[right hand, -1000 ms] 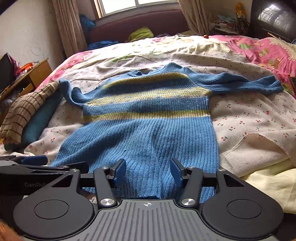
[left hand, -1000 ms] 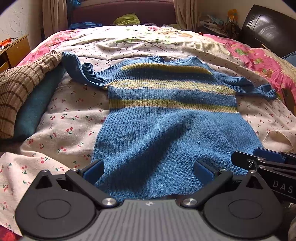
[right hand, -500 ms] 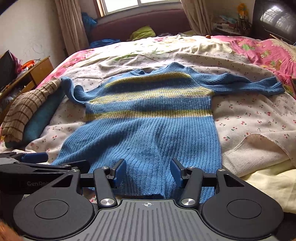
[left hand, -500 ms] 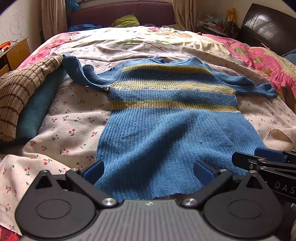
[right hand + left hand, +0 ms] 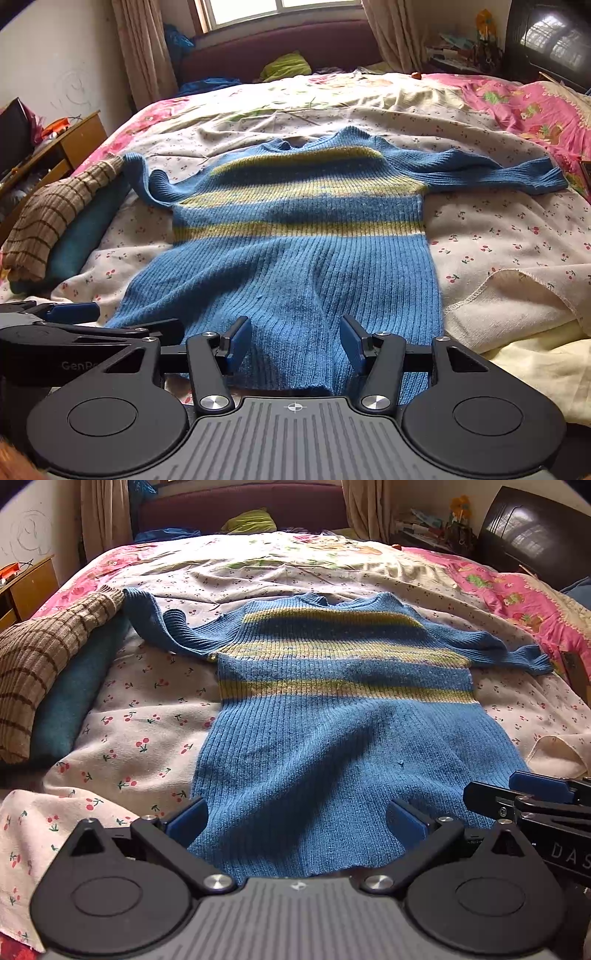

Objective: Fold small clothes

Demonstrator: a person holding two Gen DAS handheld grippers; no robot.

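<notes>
Both grippers agape — blue sweater hem between

Both black two-finger grippers with blue pads sit low and level, side by side. Left gripper has its jaws spread wide. Right gripper is parted too, just narrower, and pokes into the left camera's view at 3 o'clock.
</notes>
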